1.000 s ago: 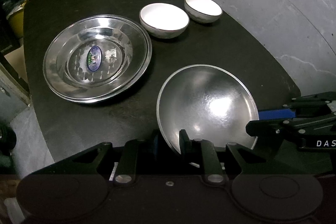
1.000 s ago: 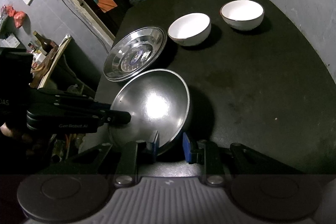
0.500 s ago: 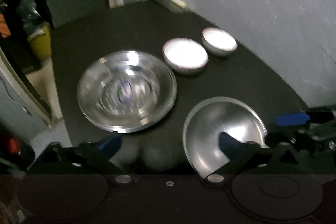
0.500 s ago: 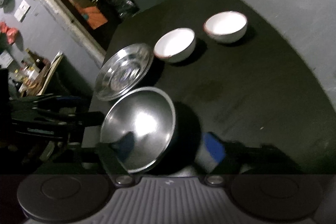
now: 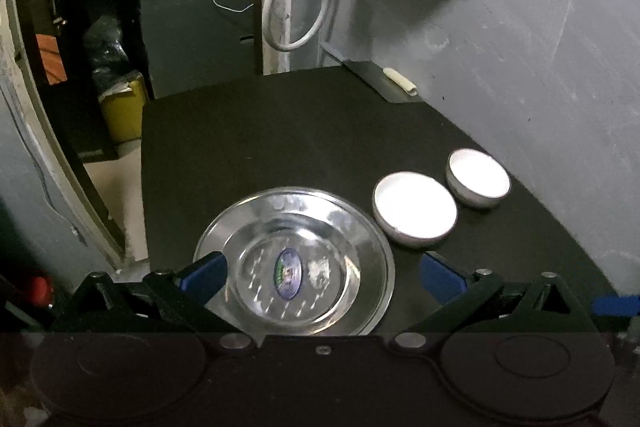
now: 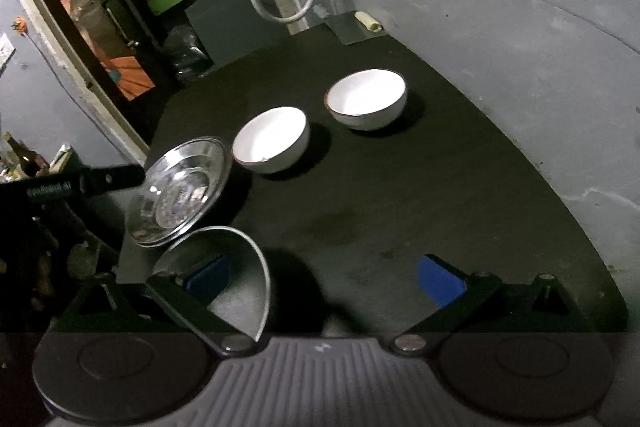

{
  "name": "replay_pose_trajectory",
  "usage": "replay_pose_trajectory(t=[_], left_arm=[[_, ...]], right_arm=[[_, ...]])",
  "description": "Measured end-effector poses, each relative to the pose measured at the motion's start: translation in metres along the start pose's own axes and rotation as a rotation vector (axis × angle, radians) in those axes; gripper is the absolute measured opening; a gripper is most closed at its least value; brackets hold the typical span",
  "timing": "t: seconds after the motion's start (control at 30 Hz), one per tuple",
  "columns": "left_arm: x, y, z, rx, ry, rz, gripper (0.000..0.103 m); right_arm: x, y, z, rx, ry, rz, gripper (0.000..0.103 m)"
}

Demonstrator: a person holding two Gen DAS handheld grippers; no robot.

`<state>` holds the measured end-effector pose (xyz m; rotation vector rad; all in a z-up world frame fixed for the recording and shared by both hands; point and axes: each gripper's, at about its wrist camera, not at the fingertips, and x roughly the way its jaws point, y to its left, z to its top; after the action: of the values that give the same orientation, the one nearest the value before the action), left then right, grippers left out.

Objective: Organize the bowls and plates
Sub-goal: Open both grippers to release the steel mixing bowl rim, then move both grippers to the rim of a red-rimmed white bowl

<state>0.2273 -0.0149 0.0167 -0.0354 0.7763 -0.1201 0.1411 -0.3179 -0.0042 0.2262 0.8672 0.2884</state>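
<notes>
Left gripper (image 5: 322, 277): jaws spread wide, empty, above the steel plate (image 5: 294, 261).
Right gripper (image 6: 326, 279): jaws wide apart, empty.
Steel bowl (image 6: 232, 279): on the black table (image 6: 400, 195), beneath the left finger (image 6: 208, 277).

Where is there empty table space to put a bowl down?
Bare table lies in front of the two white bowls, toward the wall, and behind them. It is crowded on the left: steel plate and steel bowl sit close.

Stickered steel plate (image 5: 294, 263) lying flat, two white bowls (image 5: 415, 213) (image 5: 478, 178) sitting upright beside it, steel bowl (image 6: 236, 279) resting nearest on the tabletop (image 6: 400, 195)
</notes>
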Motion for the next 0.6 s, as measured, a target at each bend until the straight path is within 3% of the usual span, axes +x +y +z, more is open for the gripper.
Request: replay_pose_trajectory(t=[0.23,0.4,0.6], left_arm=[[0.016,0.0,0.011,-0.053,0.032,-0.011,0.102],[0.045,-0.014,0.039,0.026,-0.005,0.016,0.102],[0.082,-0.032,0.075,0.164,0.025,0.03,0.102]], right_arm=[[0.016,-0.005,0.011,0.028,0.017,-0.012,0.103],[0.039,-0.003,0.039,0.077,-0.003,-0.019,0.103],[0.063,0.005,0.065,0.08,-0.017,-0.044,0.103]])
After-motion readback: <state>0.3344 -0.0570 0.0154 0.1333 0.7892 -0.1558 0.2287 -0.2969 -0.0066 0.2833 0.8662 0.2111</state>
